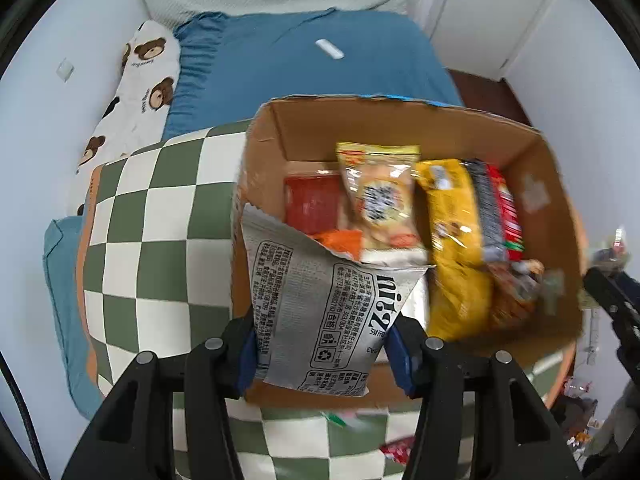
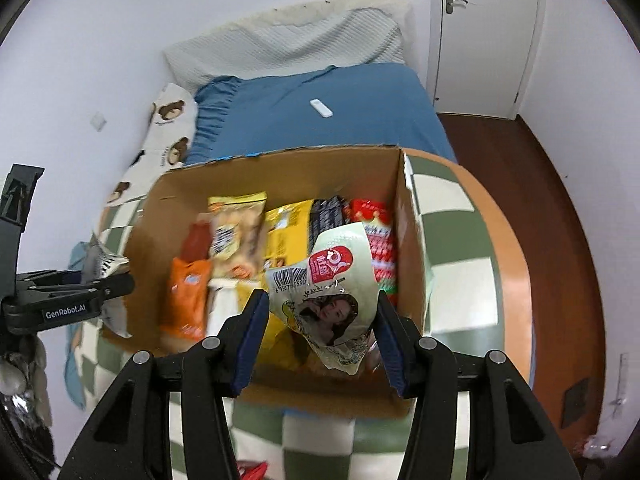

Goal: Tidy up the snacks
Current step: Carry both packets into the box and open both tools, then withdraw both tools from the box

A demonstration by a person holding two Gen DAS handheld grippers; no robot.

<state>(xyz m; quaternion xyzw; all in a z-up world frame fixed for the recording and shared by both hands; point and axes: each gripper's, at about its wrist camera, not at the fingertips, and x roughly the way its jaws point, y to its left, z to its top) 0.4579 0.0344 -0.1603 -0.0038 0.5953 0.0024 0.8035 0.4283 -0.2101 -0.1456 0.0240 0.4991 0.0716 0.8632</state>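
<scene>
While the left gripper [image 1: 322, 354] pinches a silver printed snack bag [image 1: 320, 304] over the near-left corner of the open brown cardboard box [image 1: 400, 120], the right gripper [image 2: 318, 336] clamps a pale-green pouch [image 2: 332, 300] above its near-right corner, both bags hanging lengthwise just above the packets inside.

A bed with a blue sheet [image 2: 320, 120] fills the view toward twelve o'clock, with a small white remote-like object [image 2: 321, 108] lying on it. A bear-print pillow [image 2: 168, 128] lies along the bed's edge at ten o'clock, a pale quilted blanket [image 2: 288, 40] is bunched at its far end, and a green-and-white checkered cloth [image 1: 160, 220] covers its near end. At one o'clock stands a white door [image 2: 484, 40] with a lever handle [image 2: 452, 0], and dark brown floor [image 2: 560, 200] runs along three o'clock.
</scene>
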